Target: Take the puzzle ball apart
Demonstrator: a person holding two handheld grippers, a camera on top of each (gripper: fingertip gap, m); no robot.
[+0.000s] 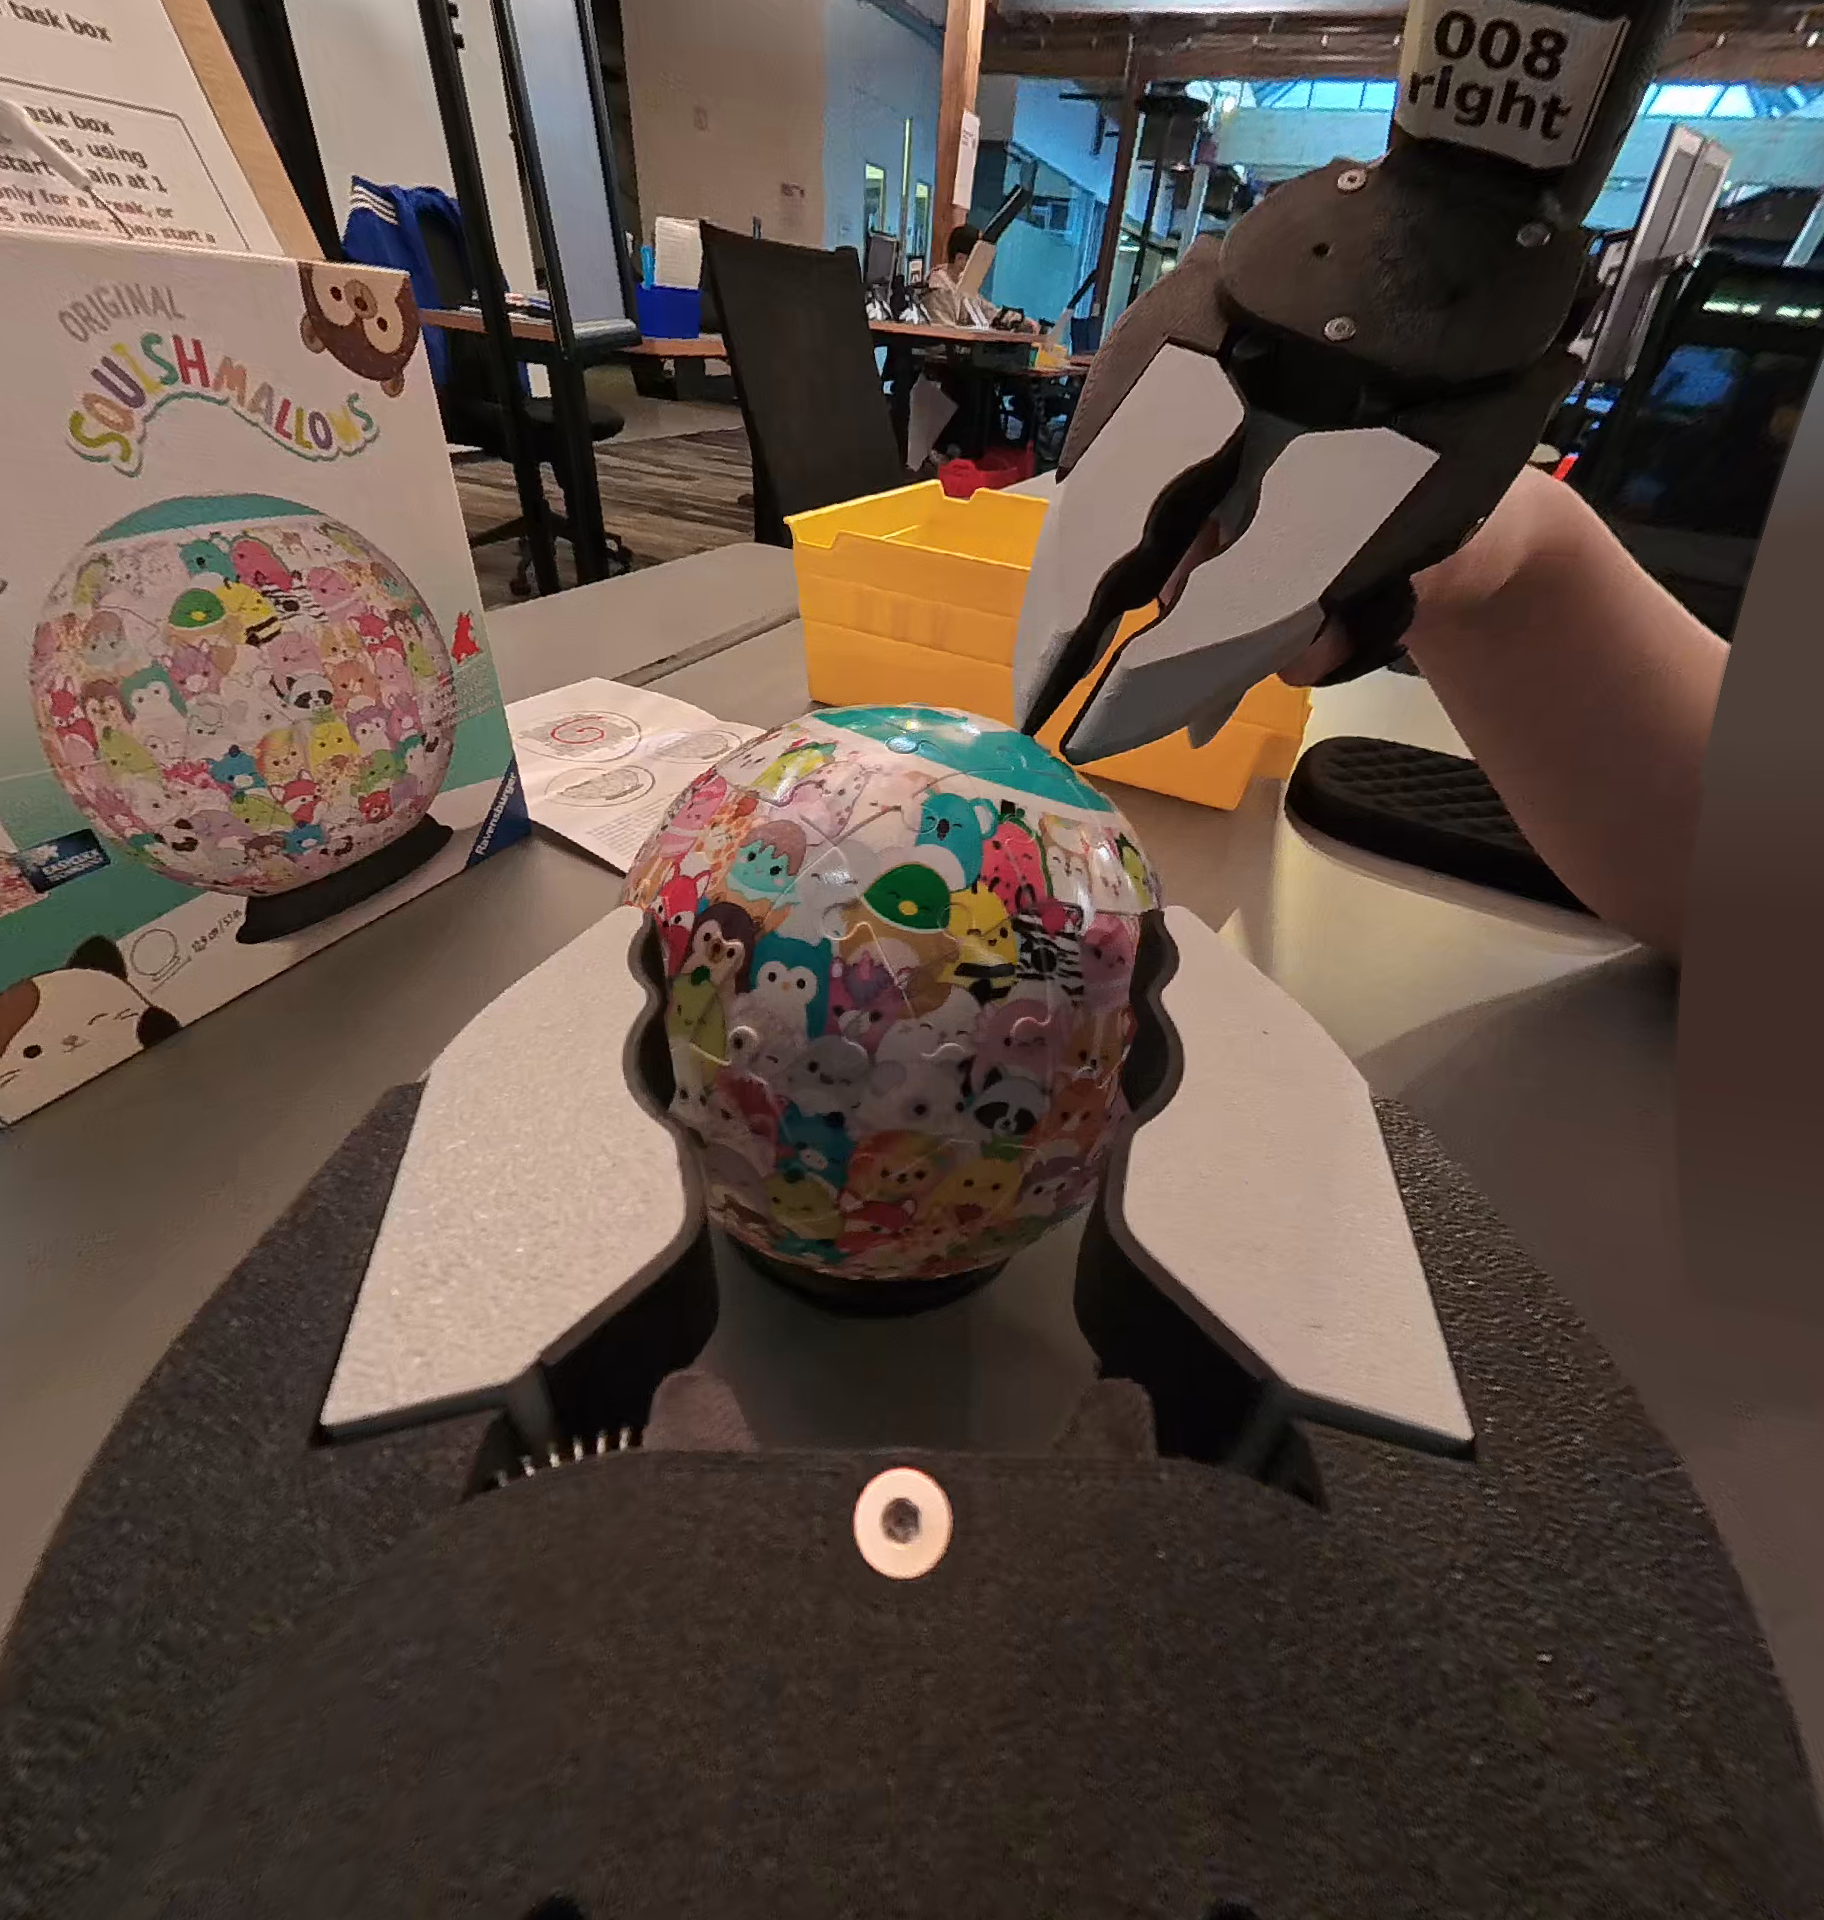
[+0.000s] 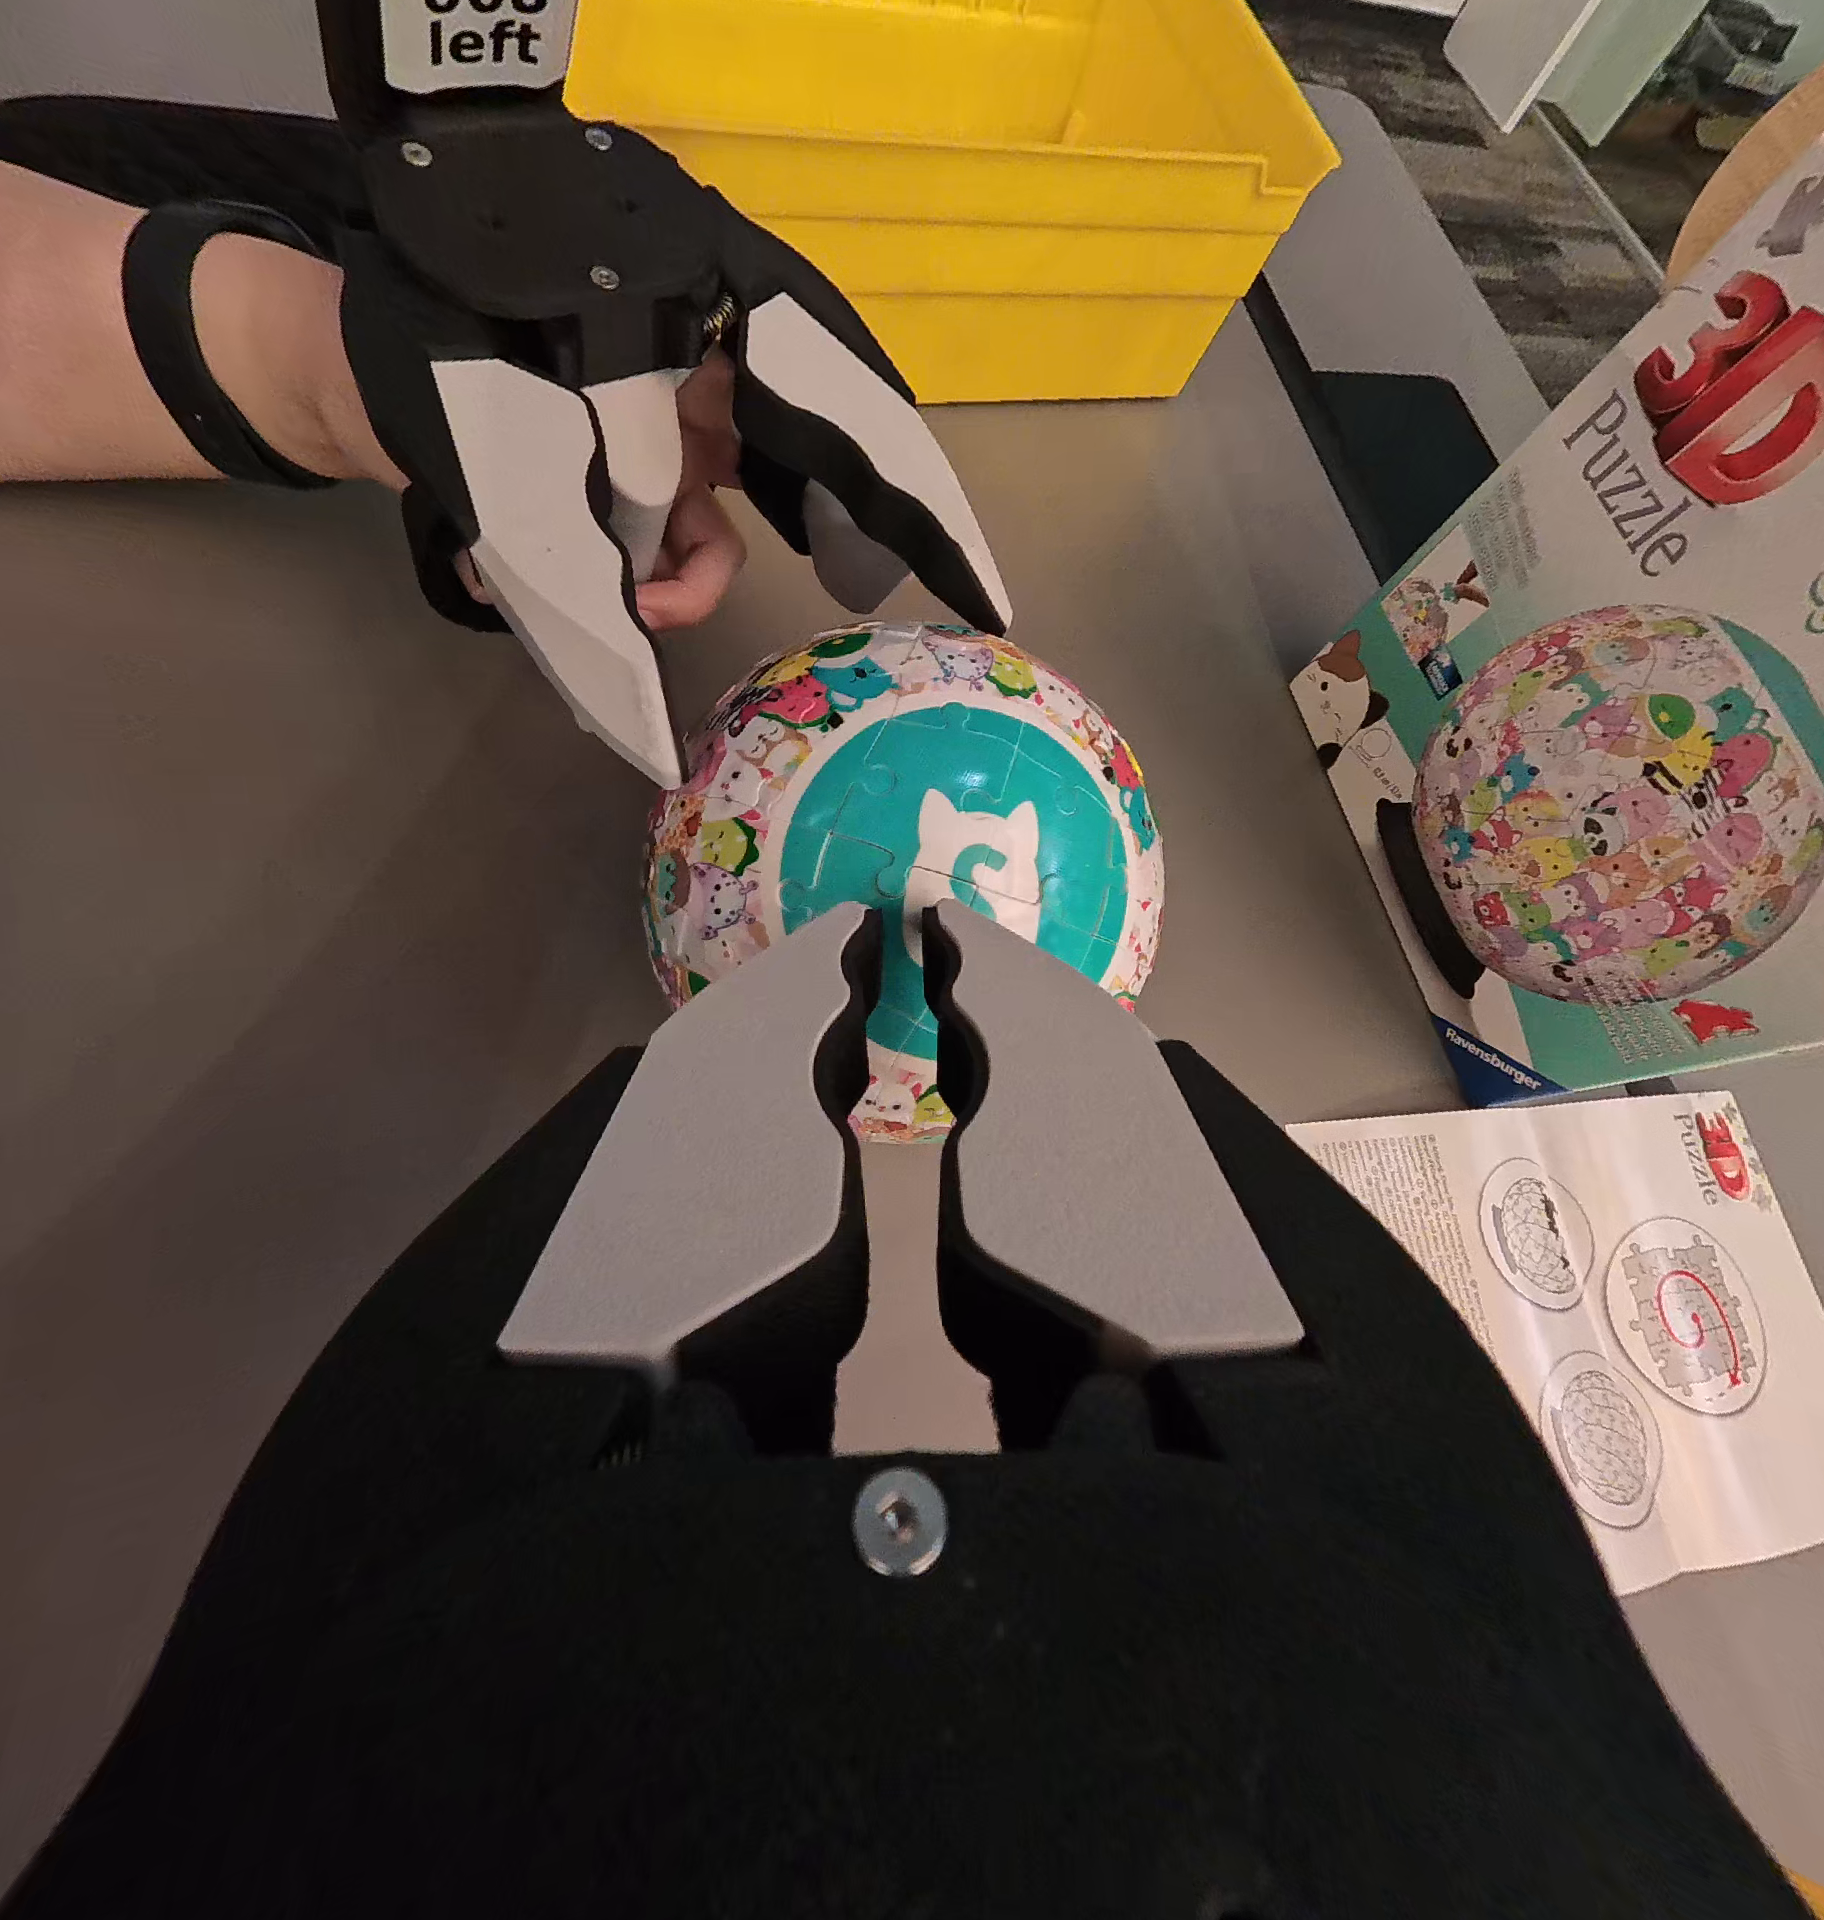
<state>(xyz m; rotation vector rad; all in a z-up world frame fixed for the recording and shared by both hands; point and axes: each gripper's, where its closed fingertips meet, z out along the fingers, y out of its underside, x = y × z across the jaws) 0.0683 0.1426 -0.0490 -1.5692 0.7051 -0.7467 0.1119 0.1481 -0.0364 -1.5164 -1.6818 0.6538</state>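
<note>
Puzzle ball (image 1: 892,997), printed with bright cartoon animals and capped by a teal disc, is seen standing on a dark base on the grey counter (image 1: 212,1195). It is flanked by the left tool (image 1: 895,966), whose two grey-faced fingers are spread wide, one against each side of the ball; whether they press on it or merely touch cannot be told, so the left tool is taken as open around the ball. In the right wrist view the same left tool (image 2: 840,707) is seen from above with its tips at the ball's (image 2: 903,831) upper edge. The right tool (image 2: 900,914) is held over the teal cap, its fingers nearly together with only a narrow gap between the tips, and nothing is gripped. In the left wrist view the right tool (image 1: 1053,732) is pointed down at the cap from the upper right. A yellow bin (image 1: 918,592) is placed behind the ball, the puzzle box (image 1: 212,644) is stood to the left, and an instruction sheet (image 1: 607,758) is laid between box and ball.
</note>
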